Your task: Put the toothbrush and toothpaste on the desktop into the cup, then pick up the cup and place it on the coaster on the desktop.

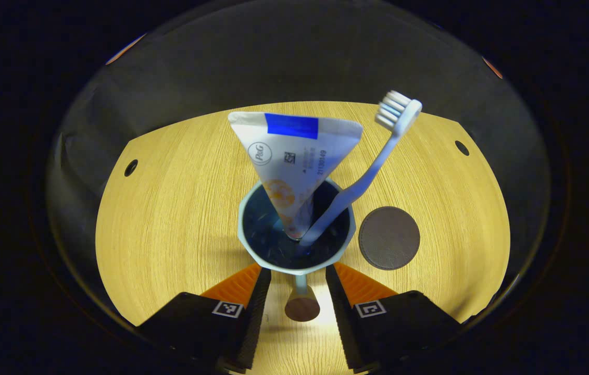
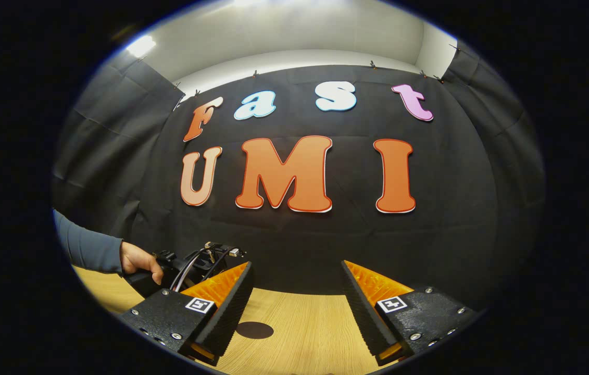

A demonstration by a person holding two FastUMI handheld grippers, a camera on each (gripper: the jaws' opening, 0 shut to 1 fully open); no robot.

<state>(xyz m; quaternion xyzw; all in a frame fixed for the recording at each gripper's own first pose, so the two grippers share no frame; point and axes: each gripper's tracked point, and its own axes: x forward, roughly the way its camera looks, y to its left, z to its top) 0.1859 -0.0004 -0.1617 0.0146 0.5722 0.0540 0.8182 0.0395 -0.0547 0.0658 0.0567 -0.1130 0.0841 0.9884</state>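
A pale blue cup (image 1: 252, 250) with a dark inside stands upright on the wooden desktop (image 1: 179, 208). Inside it a white toothpaste tube (image 1: 294, 151) stands on its cap end, and a light blue toothbrush (image 1: 377, 156) leans to the right with its bristles up. My left gripper (image 1: 298, 271) is open just above the cup's near side, its fingers on either side of the cup's handle (image 1: 302, 304) without touching it. The dark round coaster (image 1: 389, 238) lies just right of the cup. My right gripper (image 2: 295, 266) is open and holds nothing, above the desktop, with the coaster (image 2: 255, 329) below it.
Two small round holes (image 1: 130, 167) (image 1: 462, 148) mark the desktop near its far corners. The black cloth wall (image 2: 294, 245) rises behind the desk. In the right gripper view, a hand (image 2: 140, 260) in a grey-blue sleeve holds the other gripper at the left.
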